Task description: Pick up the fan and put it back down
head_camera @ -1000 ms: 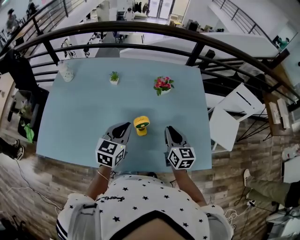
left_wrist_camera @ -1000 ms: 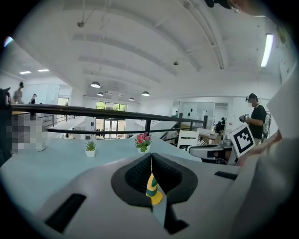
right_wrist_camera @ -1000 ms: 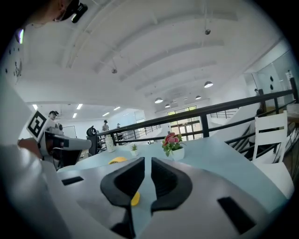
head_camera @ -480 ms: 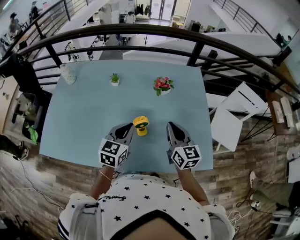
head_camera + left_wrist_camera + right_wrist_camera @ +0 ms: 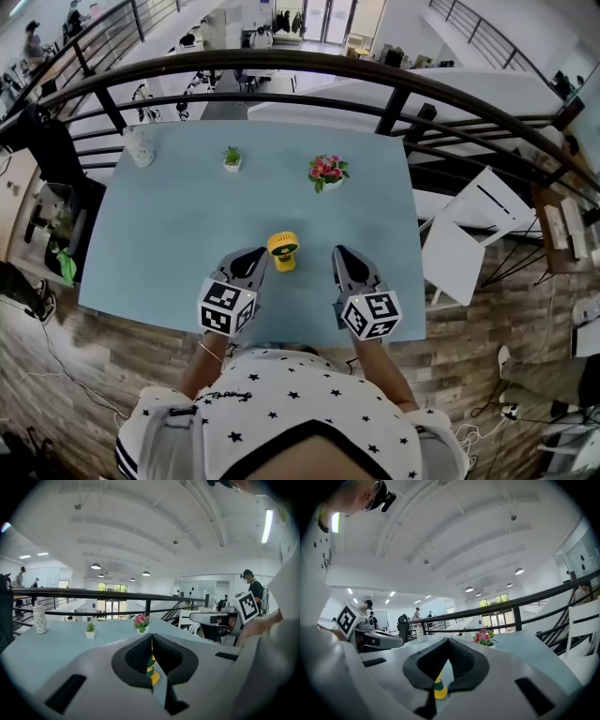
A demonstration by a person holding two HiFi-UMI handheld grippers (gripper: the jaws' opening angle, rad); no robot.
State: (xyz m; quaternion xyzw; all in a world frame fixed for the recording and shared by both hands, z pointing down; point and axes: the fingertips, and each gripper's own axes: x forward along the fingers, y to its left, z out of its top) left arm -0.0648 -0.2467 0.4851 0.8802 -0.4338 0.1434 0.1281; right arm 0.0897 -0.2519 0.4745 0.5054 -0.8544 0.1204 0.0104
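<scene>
The small yellow fan [image 5: 282, 250] stands upright on the light blue table [image 5: 159, 234], near its front edge. My left gripper [image 5: 258, 255] sits just left of it, apart from it and shut with nothing held. A wider gap separates the fan from my right gripper [image 5: 338, 253], which is also shut and empty. In the left gripper view the jaws [image 5: 151, 637] meet in a thin line, with the fan [image 5: 152, 670] showing beyond them. The right gripper view shows the same: closed jaws [image 5: 448, 641] and the fan [image 5: 438, 689] past them.
At the table's far side stand a pink flower pot [image 5: 326, 171], a tiny green plant [image 5: 230, 157] and a white bottle [image 5: 141, 145]. A black railing [image 5: 281, 61] runs behind the table. White chairs [image 5: 469, 234] stand off its right edge.
The right gripper has shifted slightly up and to the right in the head view. The left gripper and the fan stay where they were.
</scene>
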